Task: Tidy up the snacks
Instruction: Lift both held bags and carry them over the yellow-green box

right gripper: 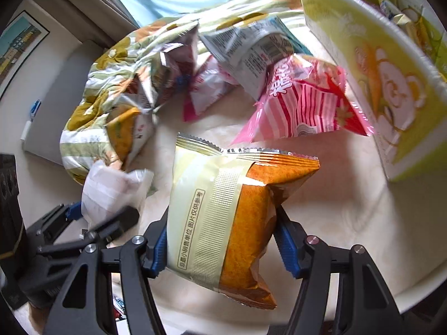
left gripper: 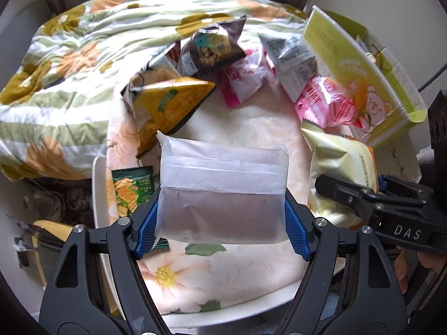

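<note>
The left gripper (left gripper: 220,217) has its blue fingers (left gripper: 146,223) pressed on either side of a frosted pouch (left gripper: 222,192), jaws about half spread by its width. The pouch hangs clear above the floral bench (left gripper: 237,268). It looks soft and slightly slack, with a dark filling low down and a stiffer sealed band across the top (probably light, and likely to sag if pinched at one corner), so a hold across the lower body as now seems right.

The right gripper (right gripper: 220,245) is closed fairly narrowly on an orange-and-cream packet (right gripper: 223,223), fingers (right gripper: 287,248) at its lower edges. The packet is puffed and crinkly, its foil probably slippery, and whatever is inside could crush under a hard squeeze. It too is off the bench.

Around them lies a heap of other snacks: a pink striped packet (right gripper: 304,106), a grey packet (right gripper: 251,50), a yellow packet (left gripper: 170,106), a dark packet (left gripper: 215,47) and a small green packet (left gripper: 131,189) at the bench's edge. A green box (left gripper: 354,75) stands open to the right, probably the destination. The pink striped packet leans just beside its wall and may need clearing. A flowered quilt (left gripper: 69,64) bunches behind the heap. The two grippers are near each other, so they could collide on the way to the box.
</note>
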Tool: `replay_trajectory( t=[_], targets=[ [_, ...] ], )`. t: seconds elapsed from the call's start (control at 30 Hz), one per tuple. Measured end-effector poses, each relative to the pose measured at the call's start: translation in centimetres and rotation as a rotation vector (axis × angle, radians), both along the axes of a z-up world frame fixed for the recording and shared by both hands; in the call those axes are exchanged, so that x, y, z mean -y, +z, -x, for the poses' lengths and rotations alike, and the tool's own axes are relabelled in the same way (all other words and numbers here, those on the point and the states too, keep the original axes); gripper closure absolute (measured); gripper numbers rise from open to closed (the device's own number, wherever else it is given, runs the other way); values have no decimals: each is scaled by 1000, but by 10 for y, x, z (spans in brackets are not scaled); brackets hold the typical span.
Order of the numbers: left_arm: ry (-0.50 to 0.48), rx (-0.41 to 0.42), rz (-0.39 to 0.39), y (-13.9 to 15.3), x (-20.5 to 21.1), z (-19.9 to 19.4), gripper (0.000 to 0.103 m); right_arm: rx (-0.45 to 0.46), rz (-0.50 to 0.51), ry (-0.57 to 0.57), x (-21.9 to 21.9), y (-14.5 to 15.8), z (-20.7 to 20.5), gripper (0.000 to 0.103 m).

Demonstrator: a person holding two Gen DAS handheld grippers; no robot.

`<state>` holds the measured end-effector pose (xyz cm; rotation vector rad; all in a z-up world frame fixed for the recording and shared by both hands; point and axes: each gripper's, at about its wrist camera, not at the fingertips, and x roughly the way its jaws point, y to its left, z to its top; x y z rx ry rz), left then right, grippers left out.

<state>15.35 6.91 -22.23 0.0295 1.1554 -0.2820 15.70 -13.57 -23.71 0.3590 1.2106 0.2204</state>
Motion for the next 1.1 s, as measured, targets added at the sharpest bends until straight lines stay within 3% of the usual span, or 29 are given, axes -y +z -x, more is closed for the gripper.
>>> replay_trajectory(
  t=[0.3, 0.63, 0.87, 1.1],
  targets=[
    [-81, 104, 45, 71, 30, 0, 29, 114, 40, -33, 37, 66, 39, 43],
    [-122, 206, 93, 128, 138, -31, 29, 251, 111, -121, 150, 128, 35, 43],
    [-138, 217, 136, 132, 235, -67, 29, 281, 127, -124, 232, 140, 5, 43],
    [-120, 168, 109, 99, 321, -113, 29, 277, 123, -80, 289, 129, -24, 43]
  ],
)
